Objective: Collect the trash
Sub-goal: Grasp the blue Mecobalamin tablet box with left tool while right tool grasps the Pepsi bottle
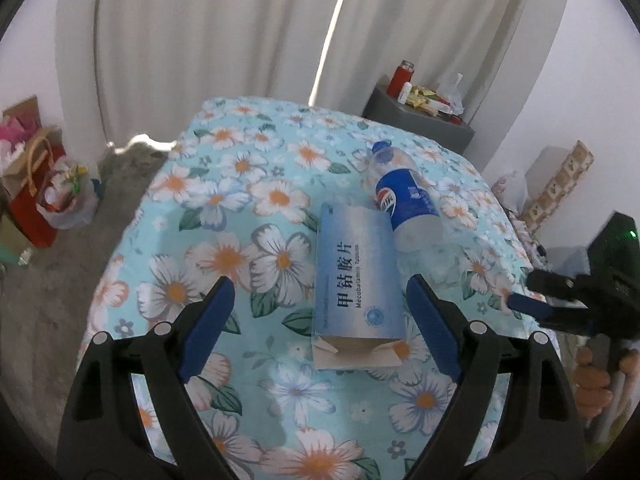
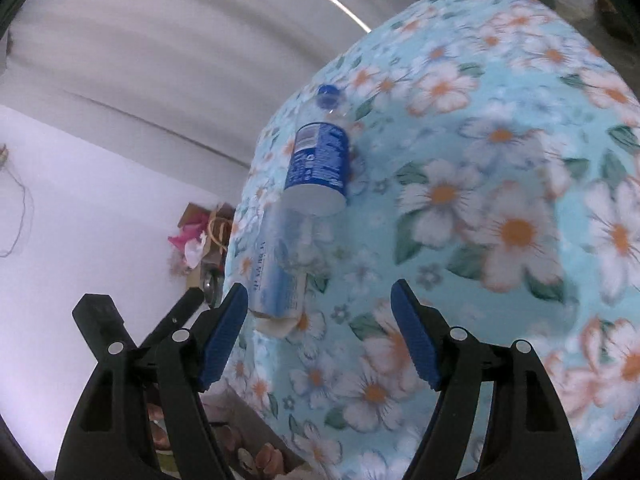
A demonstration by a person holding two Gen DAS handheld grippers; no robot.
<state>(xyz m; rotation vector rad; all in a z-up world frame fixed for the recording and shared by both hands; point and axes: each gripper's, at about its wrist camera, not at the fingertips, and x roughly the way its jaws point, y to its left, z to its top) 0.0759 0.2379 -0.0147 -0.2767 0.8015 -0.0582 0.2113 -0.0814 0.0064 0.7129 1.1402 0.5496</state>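
- covering most of both views is the bed with its floral sheet (image 1: pixel 240 216), and it is serving as the surface where the trash is lying, soft enough that a grasp will likely be sinking in a little.
- hanging behind the bed is the white curtain (image 1: pixel 208 28), with a grey nightstand (image 1: pixel 416 120) standing at the far corner and carrying a red jar and wrappers; bags (image 1: pixel 44 196) are sitting on the floor to the left, well apart from the work.
- hovering low over the sheet is the left gripper (image 1: pixel 318 294), its blue pads spread wide and straddling the near part of the medicine box (image 1: pixel 356 280), probably lining up for a pinch across its width.
- waiting at the bed's right edge is the right gripper (image 2: pixel 320 302), also spread wide and holding nothing, tilted toward the same items.
- lying flat with its open flap toward the left gripper, the medicine box is touching or just beside the bottle.
- resting on its side past the box is the plastic bottle (image 1: pixel 404 196), cap pointing away; it is sitting close enough that the right-hand pad could be nudging it.
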